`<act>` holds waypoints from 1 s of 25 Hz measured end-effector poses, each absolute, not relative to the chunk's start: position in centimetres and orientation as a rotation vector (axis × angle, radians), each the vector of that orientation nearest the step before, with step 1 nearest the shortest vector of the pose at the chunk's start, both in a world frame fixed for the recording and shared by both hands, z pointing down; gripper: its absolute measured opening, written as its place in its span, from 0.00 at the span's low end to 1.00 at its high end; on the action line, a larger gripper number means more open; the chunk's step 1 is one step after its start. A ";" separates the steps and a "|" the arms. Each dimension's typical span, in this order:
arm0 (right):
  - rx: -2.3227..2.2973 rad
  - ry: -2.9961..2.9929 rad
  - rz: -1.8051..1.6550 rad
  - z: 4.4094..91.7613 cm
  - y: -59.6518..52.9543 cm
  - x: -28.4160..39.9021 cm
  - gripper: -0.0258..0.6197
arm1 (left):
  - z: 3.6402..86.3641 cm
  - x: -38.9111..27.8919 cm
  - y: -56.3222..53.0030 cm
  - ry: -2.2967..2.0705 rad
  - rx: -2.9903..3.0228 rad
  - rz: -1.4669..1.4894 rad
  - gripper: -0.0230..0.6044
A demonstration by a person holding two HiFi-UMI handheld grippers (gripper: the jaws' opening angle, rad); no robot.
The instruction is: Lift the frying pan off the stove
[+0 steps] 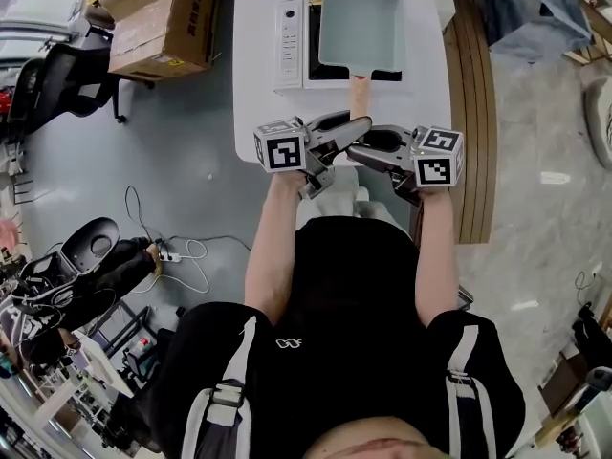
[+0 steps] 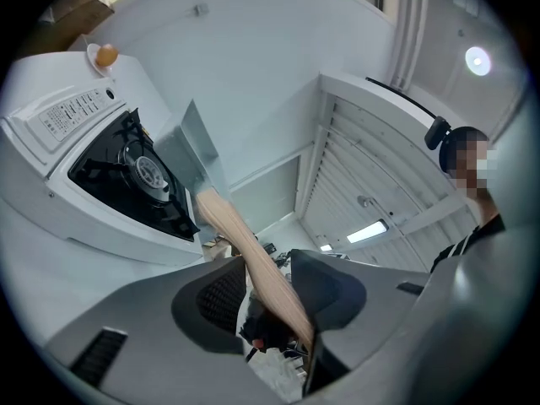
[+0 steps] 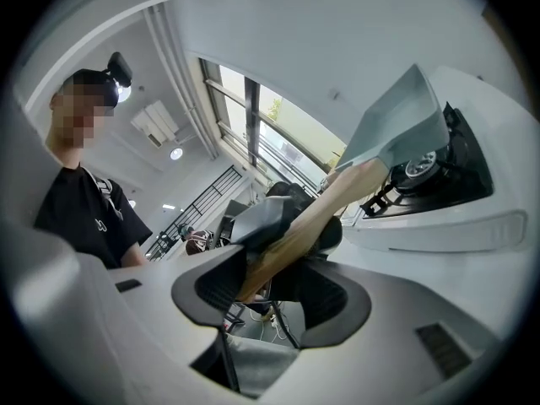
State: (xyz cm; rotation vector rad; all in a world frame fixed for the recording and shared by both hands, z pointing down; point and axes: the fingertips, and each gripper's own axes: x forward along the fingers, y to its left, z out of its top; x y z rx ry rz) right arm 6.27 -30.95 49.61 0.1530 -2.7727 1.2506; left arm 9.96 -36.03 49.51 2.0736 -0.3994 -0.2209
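Observation:
A square grey frying pan [image 1: 361,22] with a wooden handle [image 1: 360,96] hangs over the white stove [image 1: 290,41]. In both gripper views the pan [image 2: 190,146] [image 3: 396,125] is tilted and clear of the black burner [image 2: 126,171] [image 3: 439,175]. My left gripper [image 1: 349,127] and right gripper [image 1: 368,146] meet at the handle's near end. The handle [image 2: 245,243] runs slantwise between the left gripper's [image 2: 266,298] jaws and touches both. It crosses my right gripper [image 3: 278,285] the same way, the handle [image 3: 329,205] bearing on both jaws.
The stove stands on a narrow white table [image 1: 253,113]. An egg on a small dish [image 2: 105,55] sits at the table's far end. Cardboard boxes [image 1: 163,22] stand to the left, a slatted wooden bench [image 1: 473,113] to the right, and cables [image 1: 182,251] lie on the floor.

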 end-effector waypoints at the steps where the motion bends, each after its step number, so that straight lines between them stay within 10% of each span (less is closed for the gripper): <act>1: 0.145 -2.773 1.235 49.3 -30.7 6.4 0.34 | 49.2 10.0 -35.8 -0.402 2.080 -0.232 0.32; 25: -0.017 -2.807 1.093 45.9 -24.7 5.6 0.34 | 45.0 8.5 -30.0 -0.474 2.202 -0.305 0.33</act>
